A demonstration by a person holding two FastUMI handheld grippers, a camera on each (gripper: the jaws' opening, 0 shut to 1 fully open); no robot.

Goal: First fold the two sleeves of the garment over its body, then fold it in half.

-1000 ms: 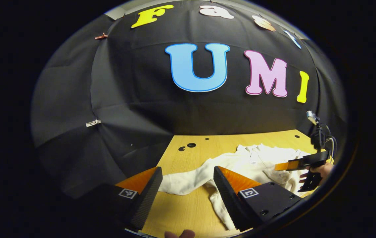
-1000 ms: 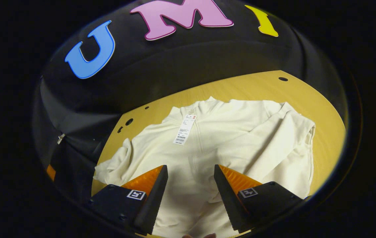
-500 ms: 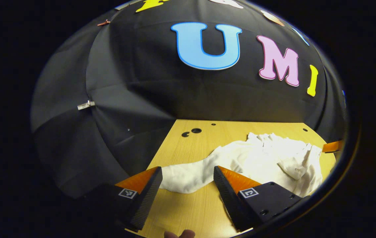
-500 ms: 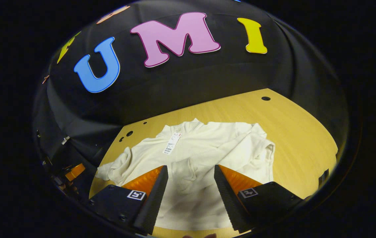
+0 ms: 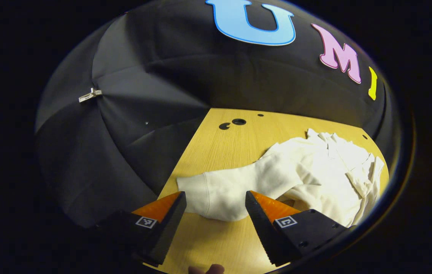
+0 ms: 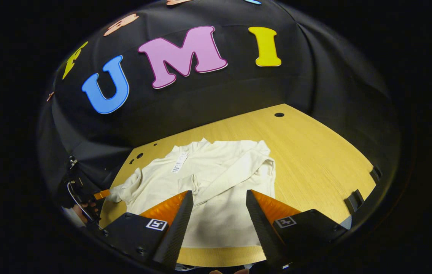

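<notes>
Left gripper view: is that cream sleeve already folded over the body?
No, the cream sleeve lies stretched out on the wooden table.

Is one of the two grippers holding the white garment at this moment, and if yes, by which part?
Nothing is held. The left gripper is open near the unfolded sleeve; the right gripper is open above the garment.

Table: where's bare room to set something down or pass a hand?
Free: the wide strip of table between the garment and the right-hand edge; the back strip by the holes under the cloth wall. Crowded: the left side, where the unfolded sleeve lies before the open left gripper.
</notes>
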